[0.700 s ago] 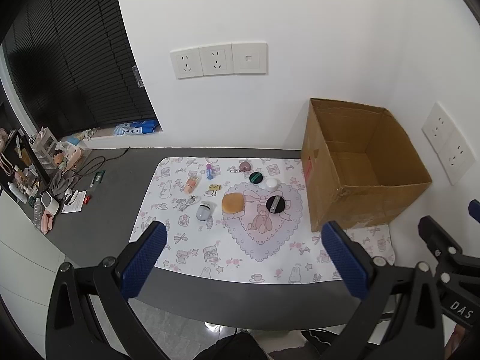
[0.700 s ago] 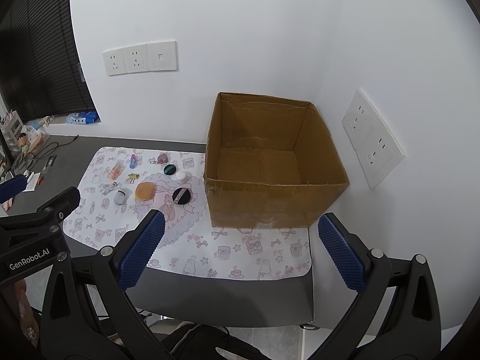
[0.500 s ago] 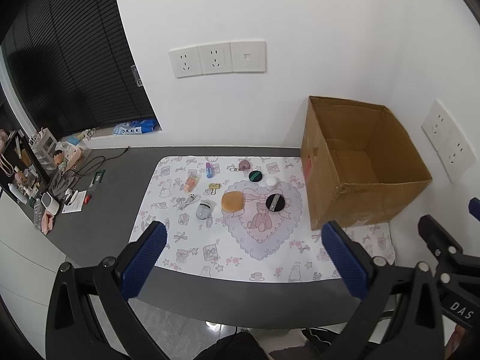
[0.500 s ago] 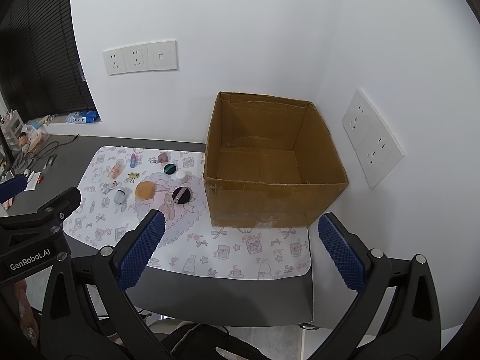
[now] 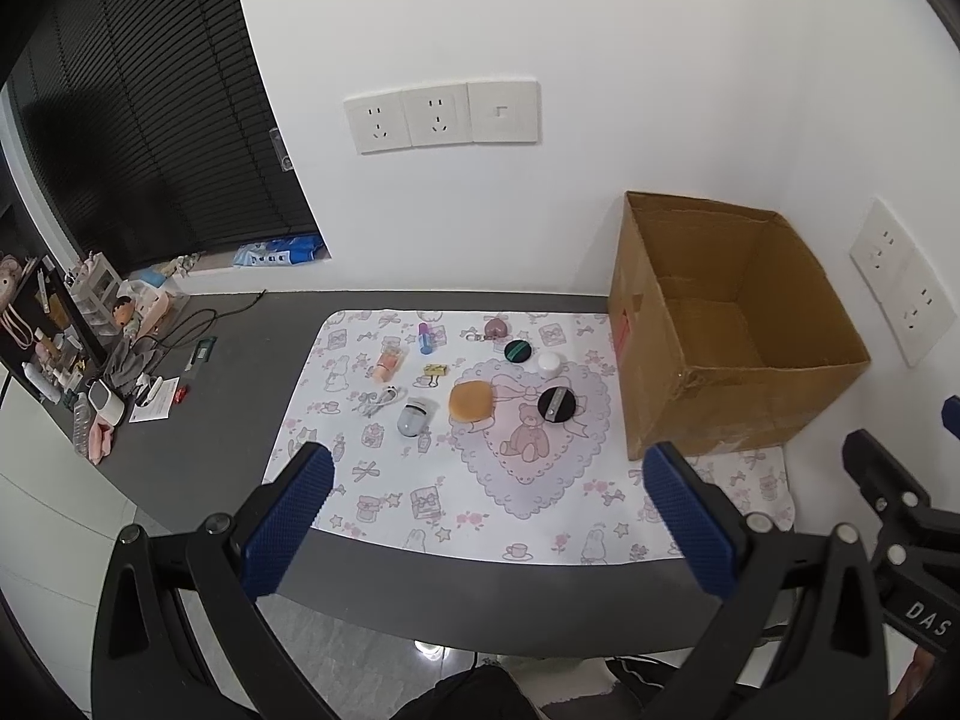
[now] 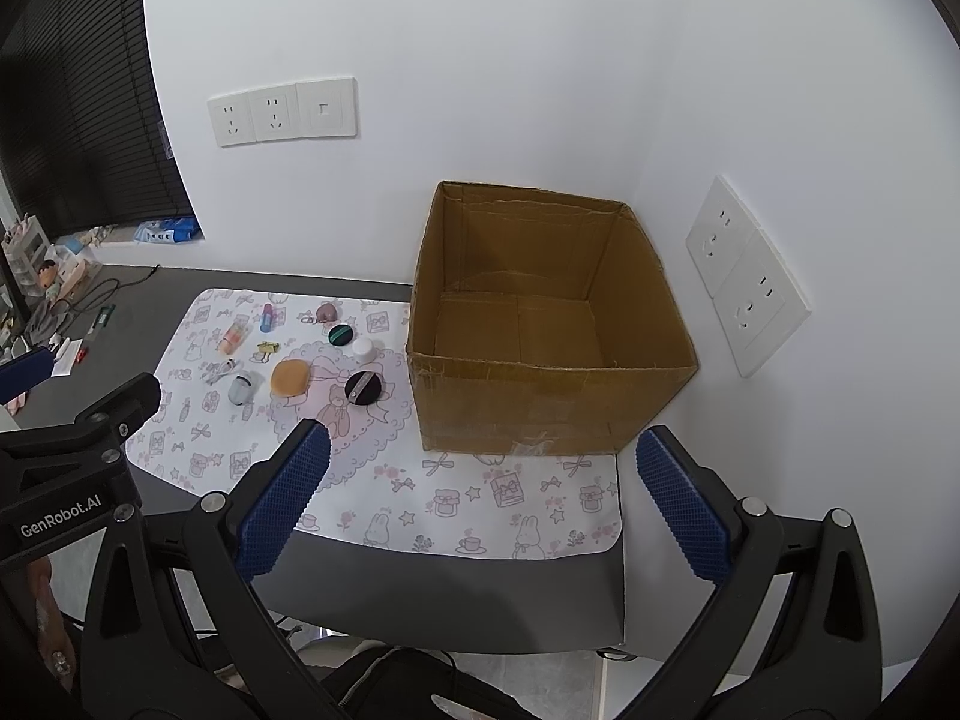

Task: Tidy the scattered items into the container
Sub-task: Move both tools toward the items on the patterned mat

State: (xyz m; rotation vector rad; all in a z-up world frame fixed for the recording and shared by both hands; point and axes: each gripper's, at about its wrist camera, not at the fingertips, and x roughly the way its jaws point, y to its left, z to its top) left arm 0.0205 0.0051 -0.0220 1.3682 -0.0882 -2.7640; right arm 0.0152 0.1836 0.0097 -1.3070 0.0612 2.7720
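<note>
Blue-padded left claw (image 5: 480,498) at lower frame, spread fully wide, nothing held. Right claw (image 6: 483,492) likewise wide apart and bare. Beyond, at centre: patterned mat (image 5: 384,480) on dark bench (image 5: 228,420), small items scattered: orange sponge (image 5: 471,400), black puff (image 5: 557,403), white jar (image 5: 549,364). Cardboard box (image 6: 540,414) upright at right, on mat, well apart from claws.

my left wrist camera looks steeply down from well back over the patterned white cloth mat (image 5: 384,498); my right one sits further right, facing the open brown cardboard box (image 6: 540,396). both views share mat and box.
</note>
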